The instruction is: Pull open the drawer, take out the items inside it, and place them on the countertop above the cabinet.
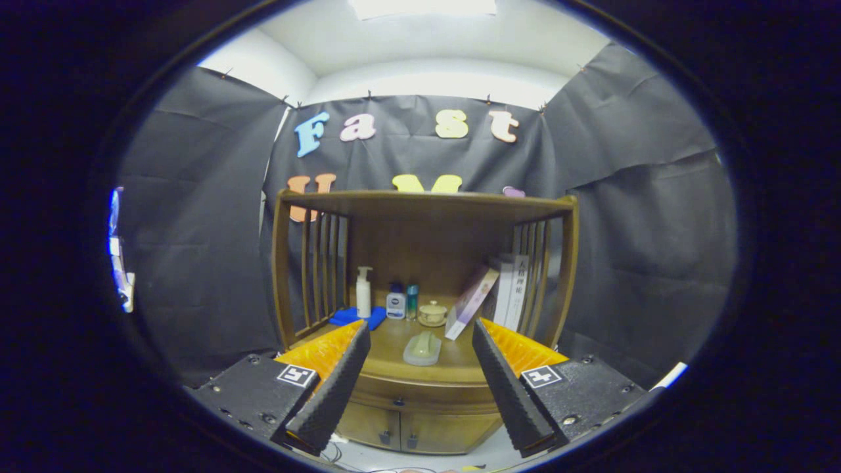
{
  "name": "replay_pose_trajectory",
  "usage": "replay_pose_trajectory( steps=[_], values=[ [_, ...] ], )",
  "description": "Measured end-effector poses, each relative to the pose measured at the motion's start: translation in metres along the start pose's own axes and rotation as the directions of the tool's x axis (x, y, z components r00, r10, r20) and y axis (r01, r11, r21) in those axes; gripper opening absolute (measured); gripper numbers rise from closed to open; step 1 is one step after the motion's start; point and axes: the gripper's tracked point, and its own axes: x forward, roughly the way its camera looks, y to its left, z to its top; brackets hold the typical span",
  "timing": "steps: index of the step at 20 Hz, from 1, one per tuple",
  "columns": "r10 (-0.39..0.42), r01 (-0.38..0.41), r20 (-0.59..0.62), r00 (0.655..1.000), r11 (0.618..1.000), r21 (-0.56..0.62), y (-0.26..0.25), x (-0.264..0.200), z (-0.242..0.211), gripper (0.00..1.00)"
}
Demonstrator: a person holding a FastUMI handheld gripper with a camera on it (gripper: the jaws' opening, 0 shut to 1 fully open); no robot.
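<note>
My gripper (420, 341) hung before the cabinet (420, 309), jaws open and empty, closed drawer (401, 397) at six o'clock, soap dish (422, 348) on the desk (394, 335) at twelve.

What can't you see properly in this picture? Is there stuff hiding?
- Inside the drawer: it is shut, so its front hides whatever it holds.
- The cabinet doors below: partly hidden behind the open gripper fingers.
- The small bottles at the back of the countertop: too small to tell what they are.
- The books: partly hidden by the cabinet's side slats.
</note>
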Motion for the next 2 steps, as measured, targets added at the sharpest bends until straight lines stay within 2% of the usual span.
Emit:
replay_pose_trajectory(
  steps=[2],
  values=[
    [0.016, -0.017, 0.046, 0.999, 1.0, 0.008, 0.0, -0.01, 0.022, 0.98]
  ],
)
